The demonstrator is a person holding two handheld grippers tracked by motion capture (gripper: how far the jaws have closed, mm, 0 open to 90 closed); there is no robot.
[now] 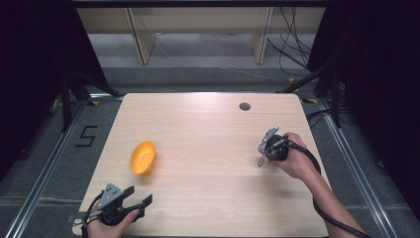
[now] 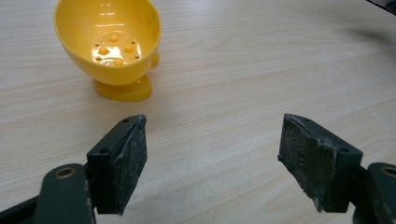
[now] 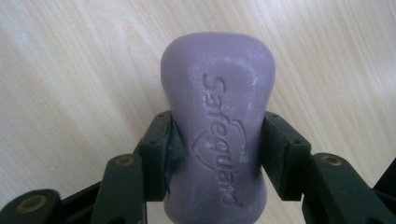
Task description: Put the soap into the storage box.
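A yellow soap dish (image 1: 142,157) with drain holes and small bumps stands tilted on the left half of the wooden table (image 1: 208,129). In the left gripper view the yellow soap dish (image 2: 109,44) is ahead and to the left of my left gripper (image 2: 212,158), which is open and empty. From above, the left gripper (image 1: 136,196) sits near the table's front left edge. My right gripper (image 3: 217,149) is shut on a purple bar of soap (image 3: 217,121) stamped "Safeguard". In the high view the right gripper (image 1: 265,151) holds the purple bar of soap (image 1: 262,147) at the right of the table.
A round grommet hole (image 1: 244,106) sits near the table's far edge. Black curtains hang on both sides, and cables (image 1: 292,44) run over the floor at the back right. A "5" (image 1: 86,135) is marked on the floor at the left.
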